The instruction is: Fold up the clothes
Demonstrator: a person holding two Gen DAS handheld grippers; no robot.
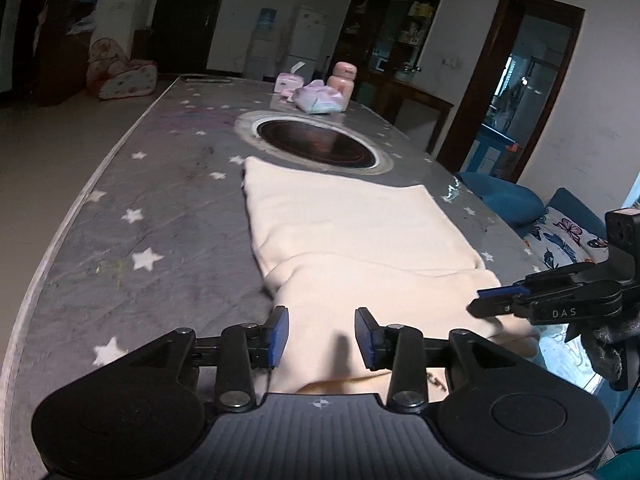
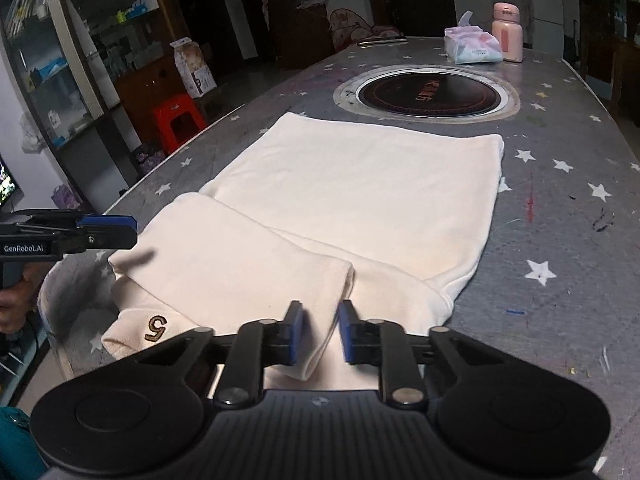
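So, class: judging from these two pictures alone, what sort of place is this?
Probably a home dining or living room. A cream garment lies on a star-patterned table with a built-in round cooktop; a fridge stands by the far wall, with glass-fronted shelves to the side.

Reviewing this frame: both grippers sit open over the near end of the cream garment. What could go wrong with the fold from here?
1. The near end of the cream garment already lies in overlapping layers, so the right gripper may pinch only the top flap and the fold could come out uneven.
2. The left gripper and the right gripper are close together at the same end; they might collide.
3. A forward fold could push cloth onto the round cooktop inset.
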